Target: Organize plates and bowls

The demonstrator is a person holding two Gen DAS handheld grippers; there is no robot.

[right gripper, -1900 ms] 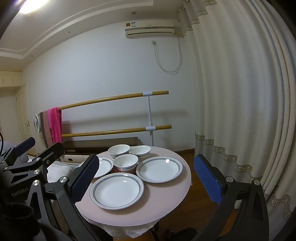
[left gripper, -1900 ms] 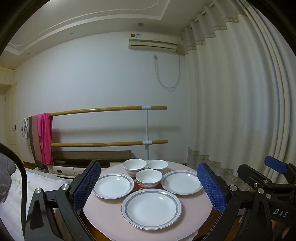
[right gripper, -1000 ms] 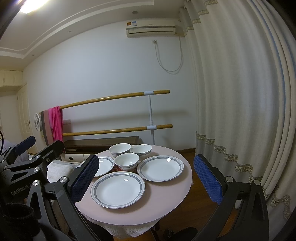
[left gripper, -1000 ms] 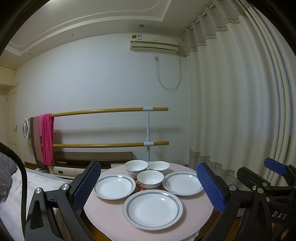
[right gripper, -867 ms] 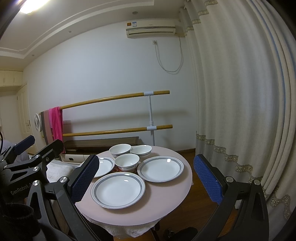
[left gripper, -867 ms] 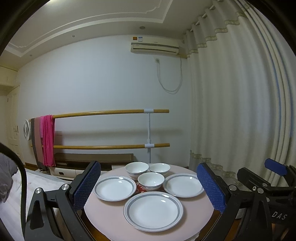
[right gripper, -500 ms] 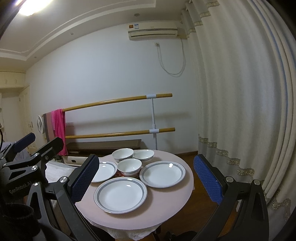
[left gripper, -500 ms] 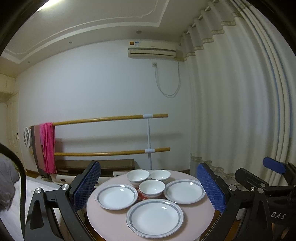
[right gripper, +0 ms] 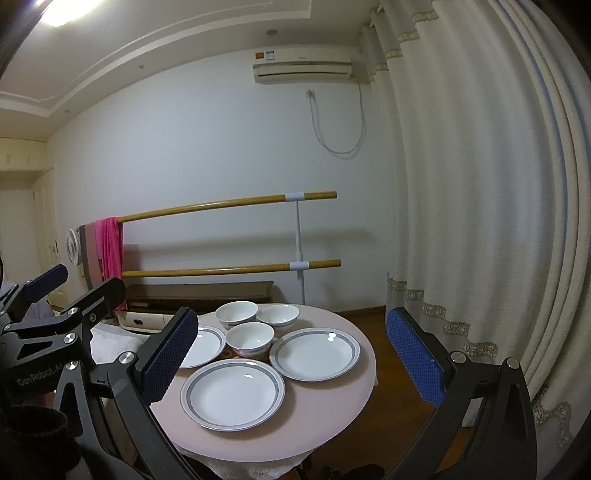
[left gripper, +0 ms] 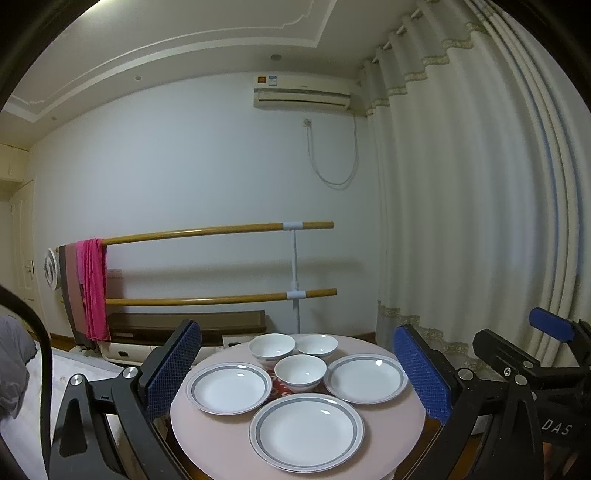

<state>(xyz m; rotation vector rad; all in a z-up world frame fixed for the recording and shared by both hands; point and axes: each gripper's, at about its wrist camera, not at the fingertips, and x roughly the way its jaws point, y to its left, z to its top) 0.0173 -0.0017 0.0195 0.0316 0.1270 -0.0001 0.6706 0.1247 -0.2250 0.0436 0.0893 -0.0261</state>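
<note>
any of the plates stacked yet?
No, the three plates lie apart, each flat on the table.

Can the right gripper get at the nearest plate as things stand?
Probably yes. The right gripper hangs open, short of the table, and the nearest plate lies flat by the near edge with nothing on it. The bowls sit behind it, off the approach path.

Dim, cool indoor light from a glowing ceiling lamp (right gripper: 55,11) high left of the jaws; small glints on white grey-rimmed ceramic plates (right gripper: 232,389); strong fisheye bending, dark vignetted corners.
</note>
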